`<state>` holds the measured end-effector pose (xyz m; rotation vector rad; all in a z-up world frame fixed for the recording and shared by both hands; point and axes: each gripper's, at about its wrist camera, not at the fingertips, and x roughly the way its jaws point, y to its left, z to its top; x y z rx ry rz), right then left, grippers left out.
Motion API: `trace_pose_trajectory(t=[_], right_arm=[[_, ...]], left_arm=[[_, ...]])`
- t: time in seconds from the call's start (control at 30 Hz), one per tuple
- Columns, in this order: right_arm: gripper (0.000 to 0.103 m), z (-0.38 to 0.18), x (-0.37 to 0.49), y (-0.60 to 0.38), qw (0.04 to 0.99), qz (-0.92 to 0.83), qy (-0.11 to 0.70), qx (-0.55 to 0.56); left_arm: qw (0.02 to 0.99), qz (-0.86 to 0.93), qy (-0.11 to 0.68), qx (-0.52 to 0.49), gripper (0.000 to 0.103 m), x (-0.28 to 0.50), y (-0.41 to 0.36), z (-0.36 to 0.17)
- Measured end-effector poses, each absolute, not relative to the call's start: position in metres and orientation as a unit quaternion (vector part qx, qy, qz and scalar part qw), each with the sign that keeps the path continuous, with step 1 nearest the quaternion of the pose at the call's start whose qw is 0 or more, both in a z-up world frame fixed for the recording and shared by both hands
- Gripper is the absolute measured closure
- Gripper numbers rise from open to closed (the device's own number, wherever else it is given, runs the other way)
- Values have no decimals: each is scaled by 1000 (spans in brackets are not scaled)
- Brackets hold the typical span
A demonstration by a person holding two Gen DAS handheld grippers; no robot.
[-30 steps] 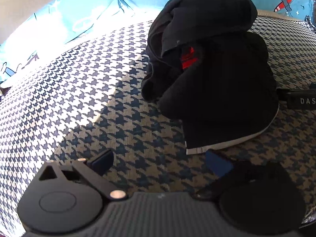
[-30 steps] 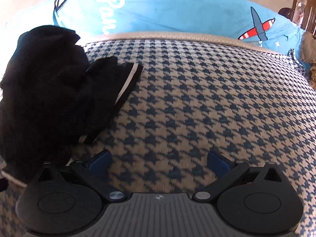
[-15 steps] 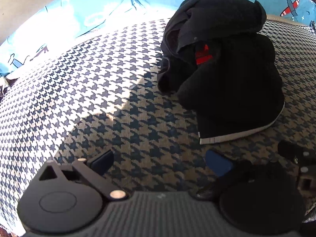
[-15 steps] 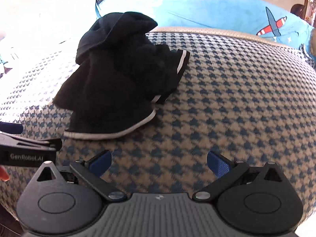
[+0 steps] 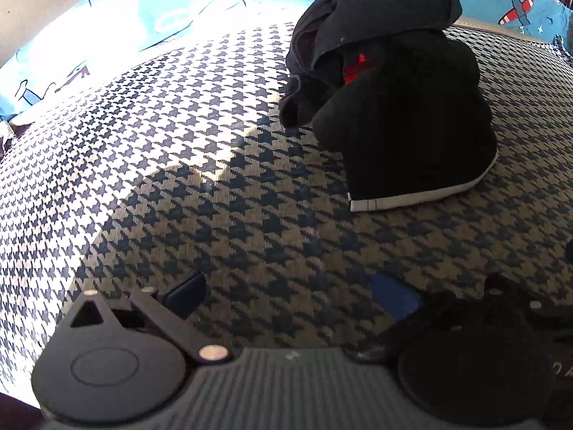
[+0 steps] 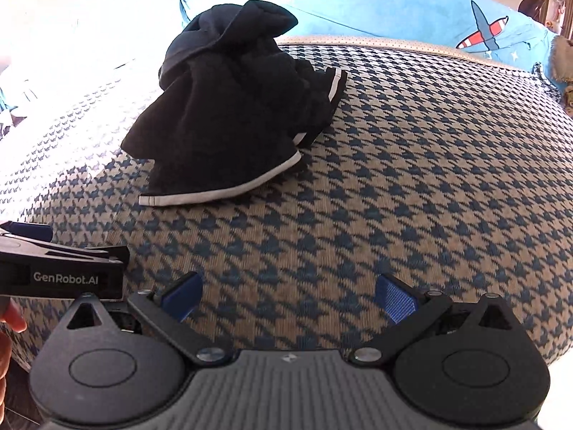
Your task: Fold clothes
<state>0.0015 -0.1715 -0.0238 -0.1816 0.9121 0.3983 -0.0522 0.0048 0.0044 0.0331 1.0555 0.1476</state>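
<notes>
Jaws spread on both: left gripper [image 5: 288, 297] and right gripper [image 6: 288, 299], holding nothing. Black garment [image 5: 390, 100] bunched in a heap, upper right of left view, upper left-centre of right view, on checked cushion [image 6: 412, 186]. Soft, light, floppy; likely best pinched at white-trimmed hem [image 6: 215, 197]. Versus a second ago: both grippers backed off, garment further away.

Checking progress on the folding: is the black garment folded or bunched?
Bunched: the black white-trimmed garment sits heaped in uneven humps on the houndstooth cushion, not flat.
</notes>
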Motion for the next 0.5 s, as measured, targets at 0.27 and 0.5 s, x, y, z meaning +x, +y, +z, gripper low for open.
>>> trace_pose_trajectory(t=[0.27, 0.5], right_arm=[[0, -27, -10, -176, 881, 174, 433, -76], [0, -29, -18, -181, 887, 157, 431, -57]], left_arm=[[864, 61, 499, 10, 0, -71, 4, 7], [867, 61, 494, 6, 0, -89, 2, 16]])
